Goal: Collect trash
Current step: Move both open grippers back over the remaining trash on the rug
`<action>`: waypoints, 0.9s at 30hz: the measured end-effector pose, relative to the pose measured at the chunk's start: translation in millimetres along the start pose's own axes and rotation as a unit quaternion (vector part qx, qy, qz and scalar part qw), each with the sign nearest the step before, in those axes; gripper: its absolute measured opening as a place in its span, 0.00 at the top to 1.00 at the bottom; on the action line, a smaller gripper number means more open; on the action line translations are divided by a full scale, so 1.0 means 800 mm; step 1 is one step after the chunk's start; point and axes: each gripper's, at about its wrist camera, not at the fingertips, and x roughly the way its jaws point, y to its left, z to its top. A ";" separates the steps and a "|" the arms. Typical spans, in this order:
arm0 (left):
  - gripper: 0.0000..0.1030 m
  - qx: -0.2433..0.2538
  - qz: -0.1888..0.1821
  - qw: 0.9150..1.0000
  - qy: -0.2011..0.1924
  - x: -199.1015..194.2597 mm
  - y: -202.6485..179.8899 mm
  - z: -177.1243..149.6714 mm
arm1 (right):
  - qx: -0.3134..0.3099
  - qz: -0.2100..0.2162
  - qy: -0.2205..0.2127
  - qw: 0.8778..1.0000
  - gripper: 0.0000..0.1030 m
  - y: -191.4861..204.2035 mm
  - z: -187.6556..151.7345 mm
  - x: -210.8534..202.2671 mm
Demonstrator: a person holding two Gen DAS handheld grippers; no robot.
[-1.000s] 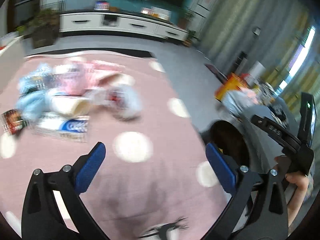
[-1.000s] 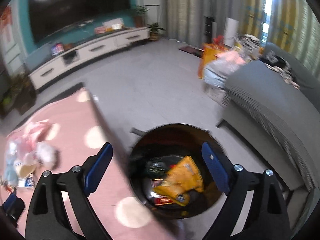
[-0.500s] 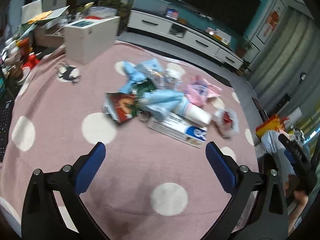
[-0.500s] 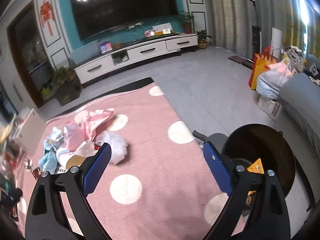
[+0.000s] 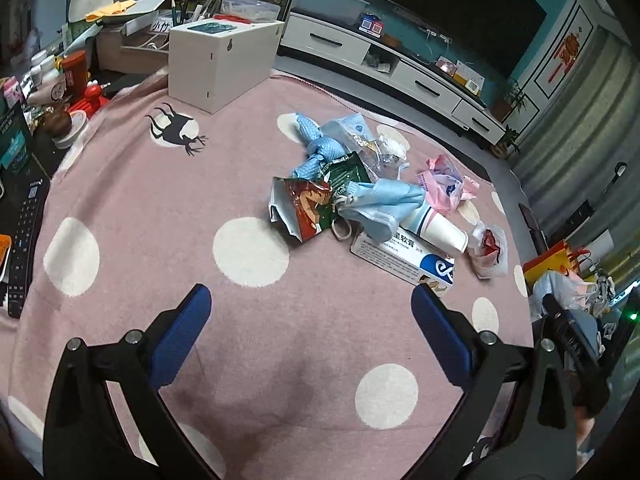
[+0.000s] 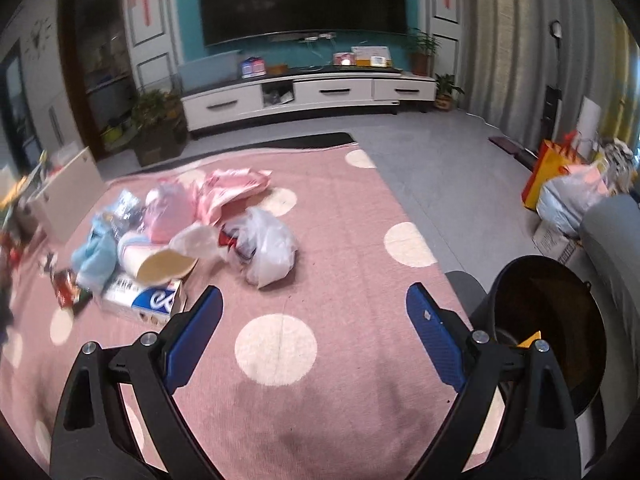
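Note:
A pile of trash lies on the pink dotted rug (image 5: 160, 200): a red snack bag (image 5: 304, 210), a blue face mask (image 5: 380, 204), a paper cup (image 5: 438, 230), a white and blue toothpaste box (image 5: 404, 258), a pink plastic bag (image 5: 444, 184) and a clear bag with red scraps (image 5: 490, 248). My left gripper (image 5: 310, 312) is open and empty, short of the pile. My right gripper (image 6: 314, 310) is open and empty over the rug, with the clear bag (image 6: 266, 246) and the box (image 6: 148, 300) ahead to its left. A black trash bin (image 6: 552, 320) with an orange packet inside stands at its right.
A white box (image 5: 222, 64) stands at the rug's far edge, with cluttered items (image 5: 60, 80) and a keyboard (image 5: 26, 232) to the left. A white TV cabinet (image 6: 312, 94) lines the far wall. A yellow bag (image 6: 554, 172) and a grey sofa (image 6: 616, 240) are at the right.
Both grippers swung away from the bin towards the trash pile. The left view now faces the pile from closer; the right view has the bin at its right edge.

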 end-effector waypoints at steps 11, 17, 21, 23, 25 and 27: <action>0.03 -0.019 -0.014 1.000 -0.002 0.000 0.002 0.005 | -0.024 -0.013 0.028 0.999 0.11 -0.006 -0.027 0.015; 0.03 -0.021 -0.015 1.000 0.004 0.006 0.001 0.005 | -0.005 0.000 0.032 0.999 0.11 -0.016 -0.025 0.017; 0.03 -0.022 -0.016 1.000 0.005 0.006 0.000 0.004 | -0.012 -0.003 0.029 1.000 0.11 -0.015 -0.026 0.017; 0.03 -0.022 -0.017 1.000 0.006 0.007 0.000 0.004 | -0.019 -0.006 0.025 0.999 0.11 -0.013 -0.026 0.017; 0.03 -0.018 -0.014 1.000 0.007 0.009 -0.001 0.004 | -0.021 -0.006 0.028 0.999 0.11 -0.013 -0.026 0.019; 0.03 -0.018 -0.011 1.000 0.009 0.011 -0.001 0.004 | -0.020 -0.004 0.028 0.999 0.11 -0.013 -0.026 0.019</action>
